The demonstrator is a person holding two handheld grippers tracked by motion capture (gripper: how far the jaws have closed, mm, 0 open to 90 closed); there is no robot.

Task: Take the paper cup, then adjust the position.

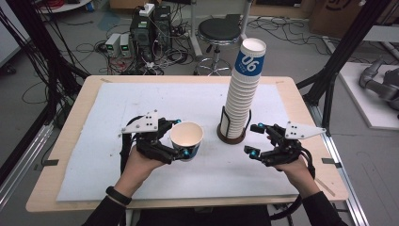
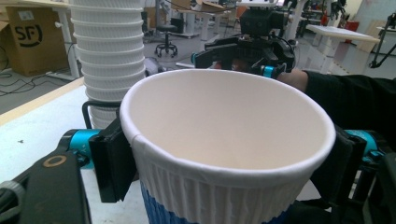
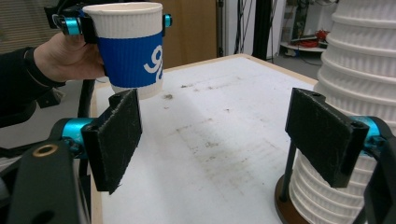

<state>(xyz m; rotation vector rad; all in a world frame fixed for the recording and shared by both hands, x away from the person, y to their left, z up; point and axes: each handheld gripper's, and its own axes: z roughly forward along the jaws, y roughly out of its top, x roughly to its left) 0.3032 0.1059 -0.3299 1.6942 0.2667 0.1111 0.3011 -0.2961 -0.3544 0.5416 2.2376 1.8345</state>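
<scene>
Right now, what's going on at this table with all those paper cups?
A person works a claw in each hand. The left claw grips a single blue-banded paper cup by its sides, lifted off the white mat. The right claw is open and empty, beside the tall cup stack in its holder.

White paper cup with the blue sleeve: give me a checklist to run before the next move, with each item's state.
1. Left claw shut on the white ribbed paper cup with the blue sleeve: ok.
2. Cup upright, mouth up: ok.
3. Cup lifted off the white table mat: ok, seen in the right gripper view.
4. Right claw open, nothing between its jaws: ok.
5. Tall stack of white paper cups seated in its dark round holder: ok, leaning slightly.
6. Cup empty: ok.
</scene>
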